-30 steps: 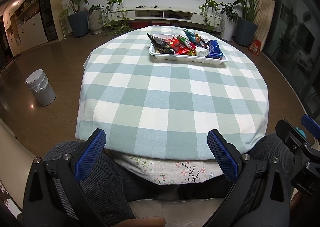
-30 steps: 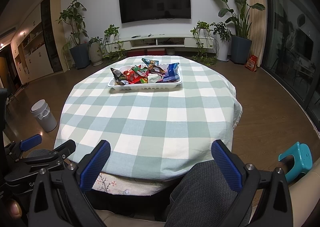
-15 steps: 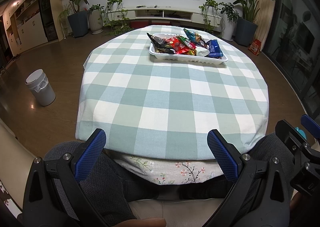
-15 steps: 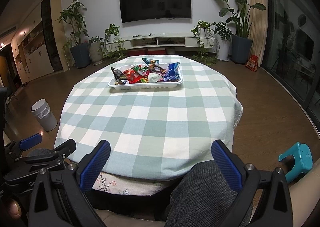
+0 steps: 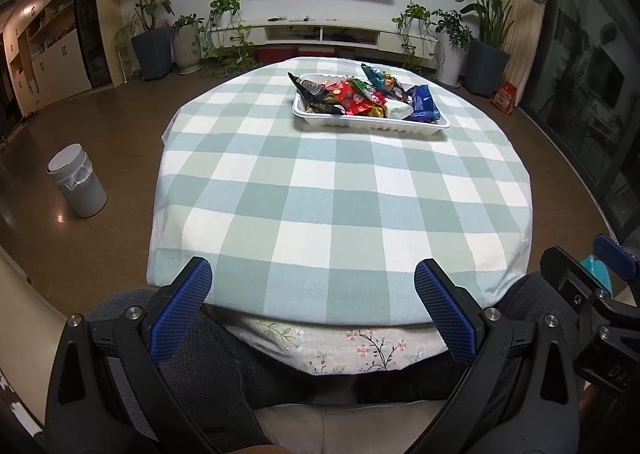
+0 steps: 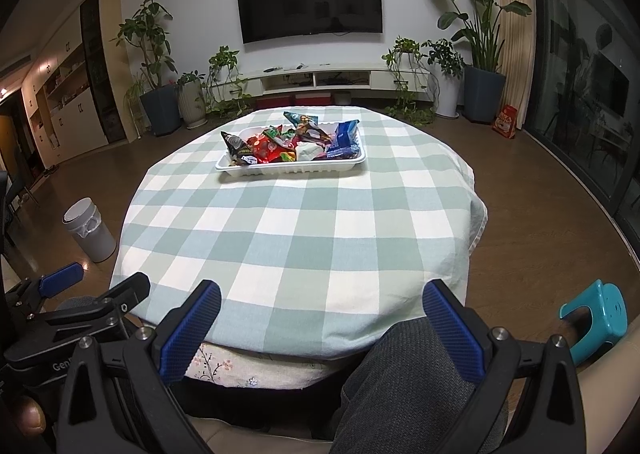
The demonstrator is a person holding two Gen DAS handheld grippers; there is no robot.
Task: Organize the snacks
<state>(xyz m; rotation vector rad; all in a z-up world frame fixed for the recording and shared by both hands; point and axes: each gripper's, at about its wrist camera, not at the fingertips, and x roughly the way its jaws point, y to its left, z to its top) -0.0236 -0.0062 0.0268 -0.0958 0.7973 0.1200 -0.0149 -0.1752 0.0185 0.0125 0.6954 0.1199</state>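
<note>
The left gripper [image 5: 312,310] sits low at six o'clock, its blue-padded fingers [image 5: 182,310] spread wide with nothing between them, above a person's grey-trousered legs [image 5: 208,358]. Ahead lies the checked tablecloth [image 5: 320,193]. At one o'clock on it a white tray [image 5: 360,125] holds heaped snack packets [image 5: 352,97]. A grey bin [image 5: 78,185] stands on the floor at nine o'clock. The right gripper [image 5: 592,294] shows at four o'clock.

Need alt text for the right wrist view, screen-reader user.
A white tray heaped with snack packets sits far across a round table with a green-checked cloth. The open, empty right gripper hovers at the near edge over the person's lap; the left gripper is at lower left.
</note>
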